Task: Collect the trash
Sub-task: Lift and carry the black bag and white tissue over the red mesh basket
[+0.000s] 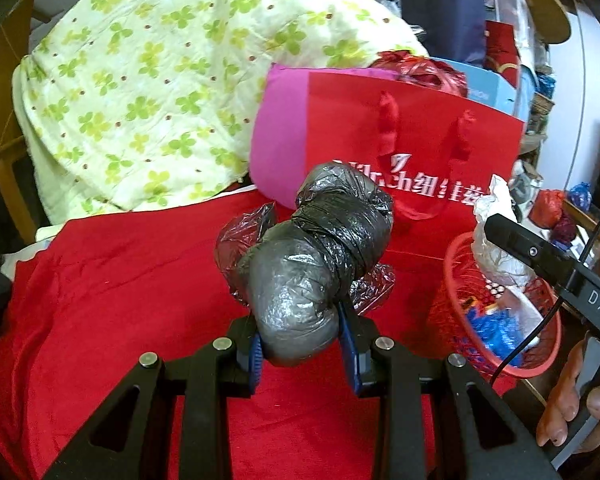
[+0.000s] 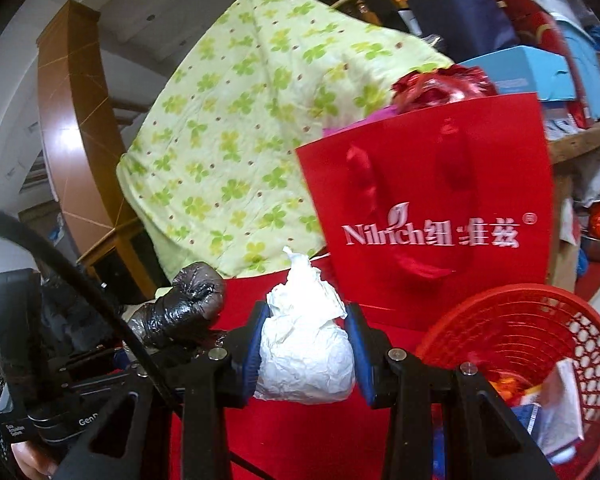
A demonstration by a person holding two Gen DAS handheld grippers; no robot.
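Red mesh plastic forms the wastebasket (image 2: 516, 344), the landmark here; its far side is cut off by the frame edge and its contents, paper and blue scraps, are hard to make out. Left of it, the right gripper (image 2: 306, 354) clamps a crumpled white paper wad (image 2: 304, 360). Further left, the left gripper (image 1: 300, 344) pinches a grey-black plastic bag bundle (image 1: 316, 256) by its near end. Behind the basket stands a red gift bag (image 2: 440, 200), partly hiding a clover-print quilt (image 1: 140, 92).
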